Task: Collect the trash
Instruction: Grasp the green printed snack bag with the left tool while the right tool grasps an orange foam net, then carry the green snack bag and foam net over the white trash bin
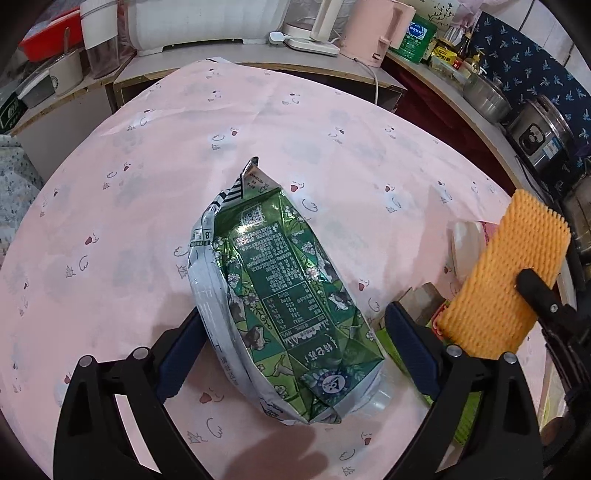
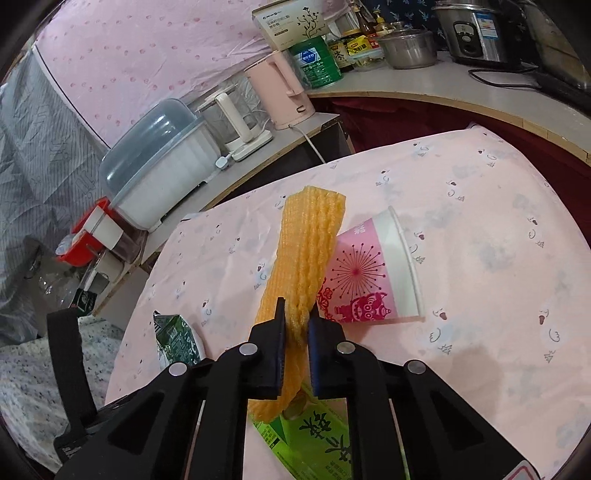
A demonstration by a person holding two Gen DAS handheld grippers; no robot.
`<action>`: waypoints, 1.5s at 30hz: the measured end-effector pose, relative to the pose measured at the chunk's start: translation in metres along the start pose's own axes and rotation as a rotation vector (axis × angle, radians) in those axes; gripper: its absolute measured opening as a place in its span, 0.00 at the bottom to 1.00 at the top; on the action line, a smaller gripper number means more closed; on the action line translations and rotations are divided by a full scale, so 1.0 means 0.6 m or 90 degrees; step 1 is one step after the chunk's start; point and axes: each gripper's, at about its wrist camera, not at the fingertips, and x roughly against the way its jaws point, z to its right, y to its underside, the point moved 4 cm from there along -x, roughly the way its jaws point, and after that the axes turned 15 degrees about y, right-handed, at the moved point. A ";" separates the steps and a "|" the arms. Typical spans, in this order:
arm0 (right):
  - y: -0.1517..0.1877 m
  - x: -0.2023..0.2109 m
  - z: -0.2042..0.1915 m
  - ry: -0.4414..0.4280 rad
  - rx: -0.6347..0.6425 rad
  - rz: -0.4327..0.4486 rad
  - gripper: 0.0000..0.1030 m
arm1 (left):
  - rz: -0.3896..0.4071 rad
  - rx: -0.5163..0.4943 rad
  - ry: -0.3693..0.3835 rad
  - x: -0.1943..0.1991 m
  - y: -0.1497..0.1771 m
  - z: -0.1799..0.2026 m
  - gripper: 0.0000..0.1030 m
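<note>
A crumpled green and silver snack bag [image 1: 280, 295] lies on the pink tablecloth [image 1: 147, 184]. My left gripper [image 1: 293, 310] is open and straddles the bag's near half; its left finger sits against the bag's edge and the right finger stands clear. My right gripper [image 2: 297, 310] is shut on an orange foam net sleeve [image 2: 306, 243], pinching its lower part so that it sticks up. The same foam net sleeve [image 1: 506, 280] shows at the right of the left wrist view. A pink and white paper cup [image 2: 373, 273] lies on its side behind the sleeve. A green drink carton [image 2: 314, 439] lies under the right gripper.
A counter [image 2: 424, 88] curves around the table's far side with a pink kettle [image 2: 280, 92], a glass kettle [image 2: 236, 122], a lidded white container [image 2: 159, 173], a steel pot [image 2: 406, 48] and a rice cooker [image 2: 476, 33]. A power cord [image 1: 375, 81] hangs near the table's back edge.
</note>
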 end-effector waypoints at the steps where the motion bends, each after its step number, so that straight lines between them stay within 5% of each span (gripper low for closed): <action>1: -0.002 0.002 0.003 0.001 -0.002 0.003 0.10 | 0.000 -0.007 -0.008 -0.002 0.001 0.003 0.86; 5: -0.003 0.010 0.016 0.005 -0.005 0.005 0.10 | -0.005 -0.048 -0.014 -0.006 0.007 0.023 0.73; 22: -0.017 0.130 0.084 0.005 -0.042 0.073 0.10 | 0.032 -0.101 0.040 0.073 0.028 0.138 0.71; 45: 0.008 0.352 0.340 0.093 -0.156 0.187 0.10 | 0.009 -0.301 0.156 0.115 0.164 0.462 0.71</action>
